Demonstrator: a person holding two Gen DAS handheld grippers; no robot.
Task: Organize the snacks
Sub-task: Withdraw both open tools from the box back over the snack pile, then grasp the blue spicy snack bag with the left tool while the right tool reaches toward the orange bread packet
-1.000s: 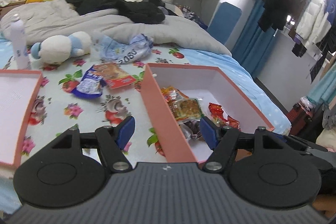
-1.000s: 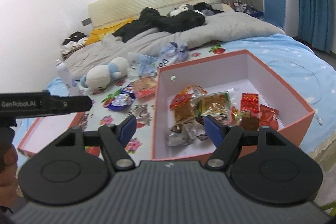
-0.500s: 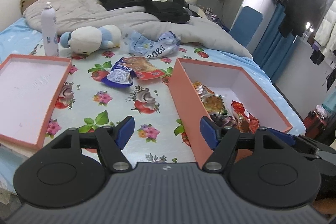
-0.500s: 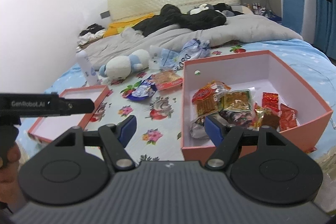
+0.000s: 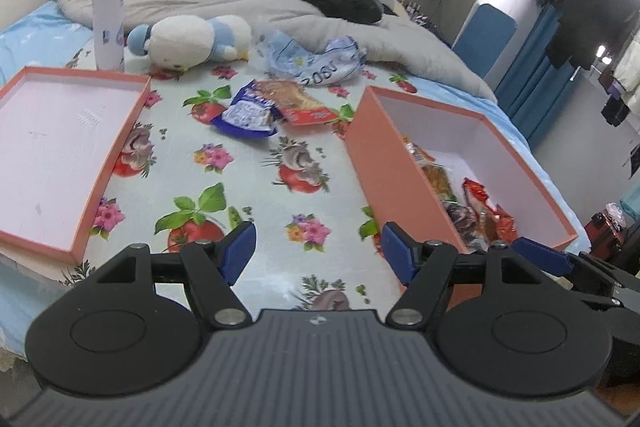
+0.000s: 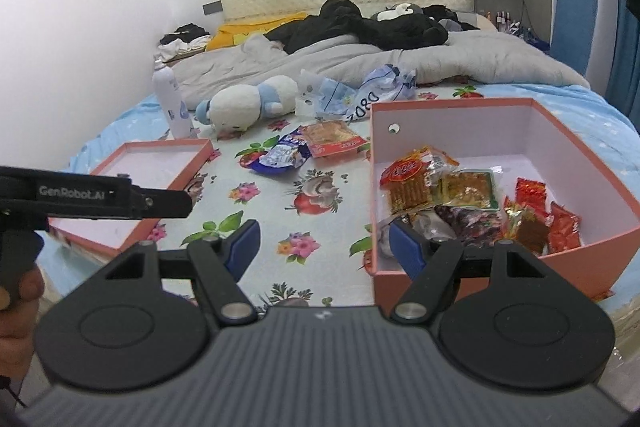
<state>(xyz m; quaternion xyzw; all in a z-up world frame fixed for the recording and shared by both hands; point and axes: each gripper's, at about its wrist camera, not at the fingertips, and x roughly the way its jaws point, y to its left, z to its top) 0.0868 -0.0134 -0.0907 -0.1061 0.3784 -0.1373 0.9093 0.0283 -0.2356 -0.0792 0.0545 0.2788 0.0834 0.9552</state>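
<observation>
Above the floral cloth (image 5: 256,187), left of the pink box (image 6: 568,263) | left gripper (image 5: 318,255) and right gripper (image 6: 324,247) are held apart, empty | step judged: fetching leftovers | next: crinkly blue packet (image 5: 248,113), flat red packet (image 6: 334,138) beyond box's far-left corner, to be pinched | glossy foil snacks (image 6: 460,203) inside box.

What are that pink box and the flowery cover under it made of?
The pink box looks like matte cardboard: thin stiff walls, crisp folded corners, white lining. The flowery cover seems glossy plastic or oilcloth, since it shows a faint sheen; hard to confirm.
</observation>
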